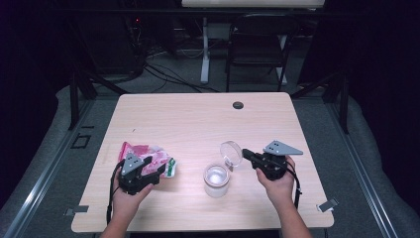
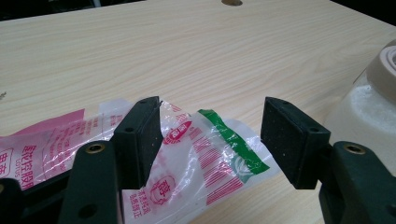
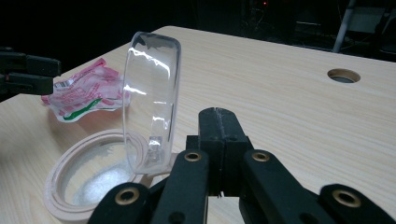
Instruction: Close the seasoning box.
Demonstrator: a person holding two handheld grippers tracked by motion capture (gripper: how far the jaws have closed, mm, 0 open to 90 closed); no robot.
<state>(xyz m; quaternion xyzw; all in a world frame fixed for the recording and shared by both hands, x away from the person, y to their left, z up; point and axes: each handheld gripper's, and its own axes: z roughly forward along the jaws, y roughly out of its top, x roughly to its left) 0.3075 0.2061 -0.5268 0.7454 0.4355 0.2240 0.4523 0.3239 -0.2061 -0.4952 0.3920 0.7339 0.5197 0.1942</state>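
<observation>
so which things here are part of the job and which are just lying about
In the job:
- packet, between the open jaws of the left hand-held gripper
- jar, open
- lid, tilted up, with the right hand-held gripper shut at its edge

Lying about:
- chair beyond the table
- cables on the floor

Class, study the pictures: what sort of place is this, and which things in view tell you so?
Probably a lab or studio set up for recording, not a home. A lone wooden table stands among dark curtains, cables trail over the floor behind it, and a folding chair stands by a desk leg.
</observation>
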